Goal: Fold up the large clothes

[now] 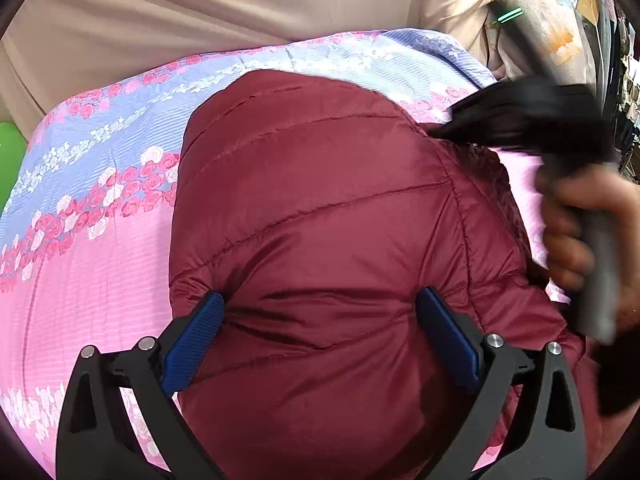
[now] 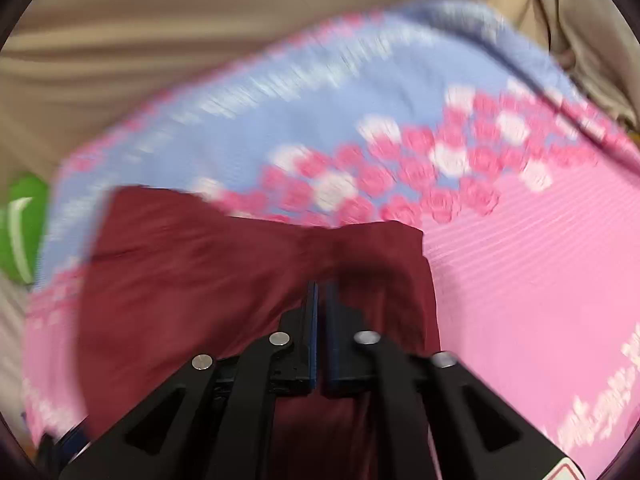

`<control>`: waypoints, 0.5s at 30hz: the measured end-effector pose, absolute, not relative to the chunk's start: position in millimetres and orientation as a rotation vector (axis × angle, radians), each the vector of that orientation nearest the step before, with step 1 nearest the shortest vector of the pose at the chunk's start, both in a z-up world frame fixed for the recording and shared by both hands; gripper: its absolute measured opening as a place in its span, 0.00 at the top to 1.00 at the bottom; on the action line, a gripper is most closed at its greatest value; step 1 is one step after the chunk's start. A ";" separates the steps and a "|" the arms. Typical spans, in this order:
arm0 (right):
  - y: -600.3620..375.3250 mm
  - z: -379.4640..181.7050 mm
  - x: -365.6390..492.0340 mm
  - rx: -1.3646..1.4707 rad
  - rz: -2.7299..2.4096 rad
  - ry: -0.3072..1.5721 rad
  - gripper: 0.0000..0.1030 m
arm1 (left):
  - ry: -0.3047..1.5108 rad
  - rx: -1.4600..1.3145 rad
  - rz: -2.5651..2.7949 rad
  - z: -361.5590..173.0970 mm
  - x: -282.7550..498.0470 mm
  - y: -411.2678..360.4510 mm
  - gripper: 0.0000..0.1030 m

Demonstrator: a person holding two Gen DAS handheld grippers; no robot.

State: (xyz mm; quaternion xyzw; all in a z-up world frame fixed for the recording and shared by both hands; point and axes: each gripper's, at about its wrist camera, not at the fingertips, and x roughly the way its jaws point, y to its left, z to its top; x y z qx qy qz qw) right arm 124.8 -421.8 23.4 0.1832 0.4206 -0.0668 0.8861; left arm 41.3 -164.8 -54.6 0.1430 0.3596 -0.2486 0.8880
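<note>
Left wrist: left gripper (image 1: 320, 320) spread wide over maroon jacket (image 1: 320, 200); right gripper (image 2: 321, 296) nearly closed, empty

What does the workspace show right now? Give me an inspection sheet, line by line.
Surface: bed sheet, pink and blue with a rose print.
Job's things: maroon quilted jacket lying bunched on the sheet.
Clutter: green object at the left edge, kind unclear.
Grippers: left gripper open, pads wide apart over the jacket; right gripper with jaws nearly together, no cloth seen between them; a hand holds it.
Cables: nothing seen.
Surroundings: beige fabric behind the bed.
</note>
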 end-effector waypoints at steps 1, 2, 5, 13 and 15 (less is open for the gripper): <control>-411.2 41.1 102.1 0.352 -0.108 0.834 0.92 | 0.749 0.296 -0.517 -54.4 41.7 -164.5 0.07; -402.4 51.3 86.2 0.321 -0.089 0.813 0.92 | 0.750 0.293 -0.517 -54.1 42.0 -164.1 0.07; -376.4 67.3 34.0 0.220 -0.048 0.798 0.91 | 0.752 0.292 -0.516 -53.6 41.2 -163.4 0.07; -346.5 14.5 -47.2 0.237 0.013 0.960 0.92 | 0.794 0.247 -0.584 -38.5 17.4 -133.4 0.08; -348.8 -1.1 -48.7 0.247 0.002 0.985 1.00 | 0.829 0.262 -0.576 -46.0 11.8 -121.8 0.07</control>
